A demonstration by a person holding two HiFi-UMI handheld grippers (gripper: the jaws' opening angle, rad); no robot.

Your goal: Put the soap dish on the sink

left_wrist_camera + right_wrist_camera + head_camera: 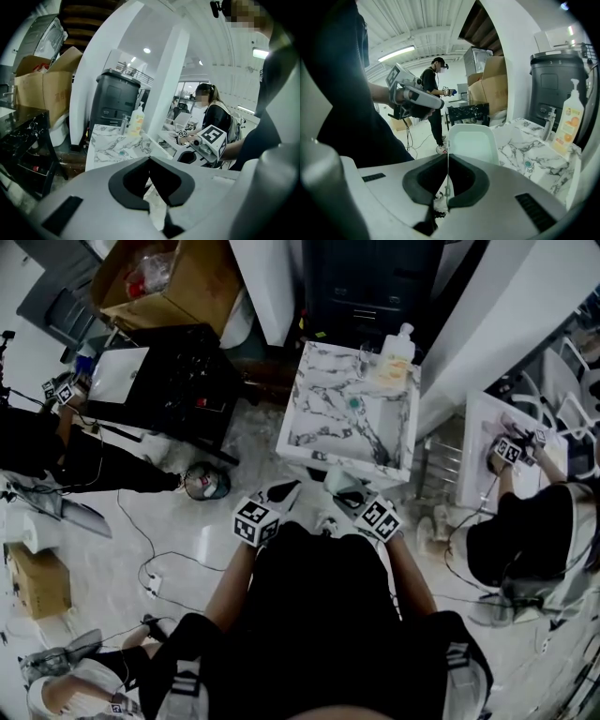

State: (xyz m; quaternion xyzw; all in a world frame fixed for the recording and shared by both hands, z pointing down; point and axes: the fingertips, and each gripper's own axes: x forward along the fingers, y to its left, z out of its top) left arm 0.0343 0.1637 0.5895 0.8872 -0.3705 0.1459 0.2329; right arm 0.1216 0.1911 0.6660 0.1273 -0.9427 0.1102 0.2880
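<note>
The soap dish [472, 141] is a pale mint-white tray, held upright by its thin rim in my right gripper [447, 164], which is shut on it. In the head view the dish [337, 480] hangs just before the near edge of the marble-patterned sink [323, 460]. My right gripper [349, 499] is close to my body there. My left gripper [284, 491] is beside it on the left, short of the sink's near corner. Its jaws [150, 161] meet at the tips with nothing between them. The sink's basin [110, 146] has a small green drain [123, 152].
A soap bottle [398, 346] and a faucet [365, 356] stand at the sink's far edge, before a dark bin [366, 282]. A black cart [178, 381] and a cardboard box [164, 282] are to the left. Other people work at the left and at a white table [483, 442]. Cables [150, 559] lie on the floor.
</note>
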